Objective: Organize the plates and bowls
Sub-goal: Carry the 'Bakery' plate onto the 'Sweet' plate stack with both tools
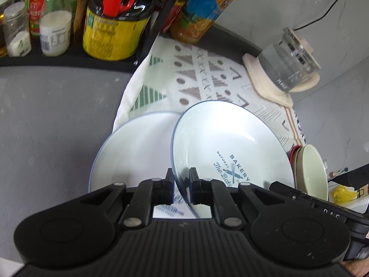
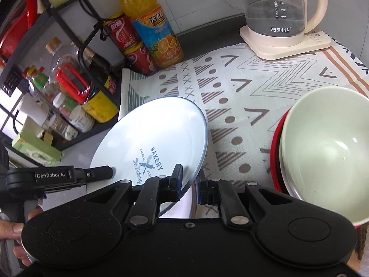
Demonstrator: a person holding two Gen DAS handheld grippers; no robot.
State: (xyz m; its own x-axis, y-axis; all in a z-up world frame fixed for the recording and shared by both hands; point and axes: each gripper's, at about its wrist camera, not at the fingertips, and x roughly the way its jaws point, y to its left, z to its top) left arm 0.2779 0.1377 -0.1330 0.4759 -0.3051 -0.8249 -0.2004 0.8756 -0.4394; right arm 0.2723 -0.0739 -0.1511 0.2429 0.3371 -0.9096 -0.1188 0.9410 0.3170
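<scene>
Plates first: the white blue-rimmed "Bakery" plate [image 1: 230, 143] hangs tilted, its rim pinched by left gripper [image 1: 181, 185] and right gripper [image 2: 190, 183], above a matching plate [image 1: 138, 147] at nine o'clock. Pale green bowl [image 2: 327, 147], three o'clock, already nests in red ones; stacking looks unfinished.

Lower plate [image 1: 129, 152]: right half hidden by tilted plate [image 1: 230, 143]. Kettle [image 2: 276, 9]: top cut off, upper frame edge.

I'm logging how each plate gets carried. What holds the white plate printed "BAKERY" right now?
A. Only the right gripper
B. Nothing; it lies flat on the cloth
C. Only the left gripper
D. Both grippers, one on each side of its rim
D: the left gripper and the right gripper each pinch the rim of the tilted BAKERY plate.
</scene>
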